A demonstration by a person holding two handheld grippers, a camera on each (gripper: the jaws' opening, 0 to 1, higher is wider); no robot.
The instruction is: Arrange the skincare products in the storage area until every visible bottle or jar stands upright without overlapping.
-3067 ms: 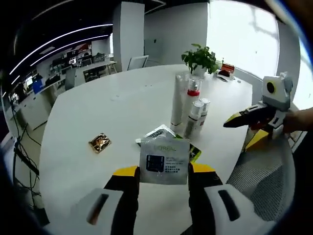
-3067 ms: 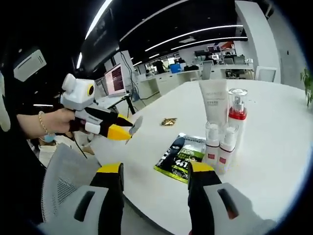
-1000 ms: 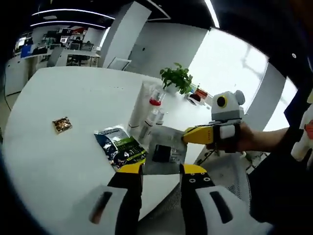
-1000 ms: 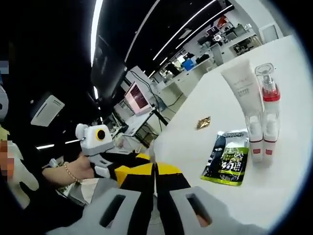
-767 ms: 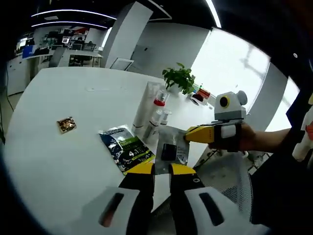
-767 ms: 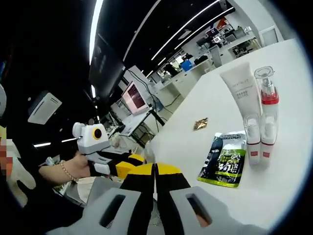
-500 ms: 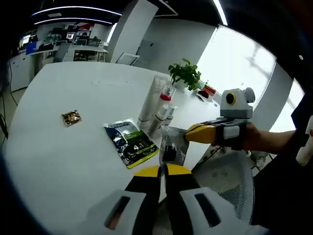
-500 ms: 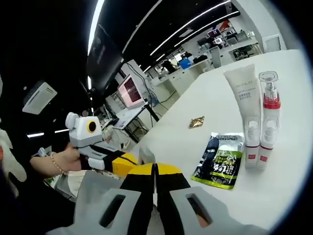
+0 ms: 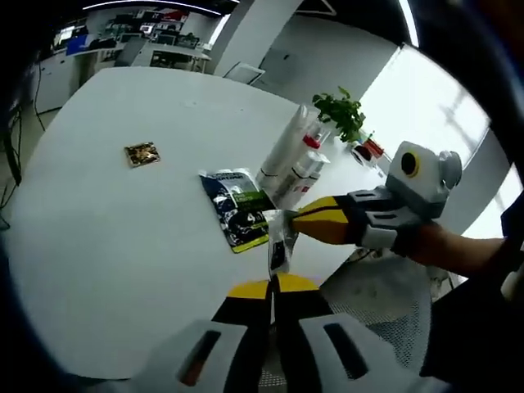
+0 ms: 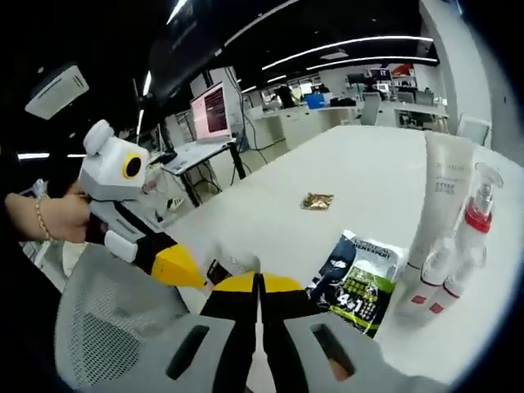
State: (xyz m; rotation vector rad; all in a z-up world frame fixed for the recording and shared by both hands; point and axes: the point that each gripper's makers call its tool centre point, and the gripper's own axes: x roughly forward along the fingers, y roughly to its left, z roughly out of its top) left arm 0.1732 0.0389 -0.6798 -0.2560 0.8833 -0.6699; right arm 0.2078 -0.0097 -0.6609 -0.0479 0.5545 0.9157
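potted plant (image 9: 341, 116), mesh chair (image 10: 115, 327), monitor (image 10: 208, 109)

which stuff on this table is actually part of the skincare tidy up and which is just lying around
Part of the job:
- tall white tube, upright
- red-collared pump bottle, upright
- two small white bottles with red labels, upright
- silver sachet, pinched by both grippers
- dark and green flat sachet, lying flat

Just lying about:
- small gold foil packet
- green potted plant
- grey mesh chair

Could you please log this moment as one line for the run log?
silver sachet pinched by left gripper and right gripper | bottles upright | green pouch flat on table
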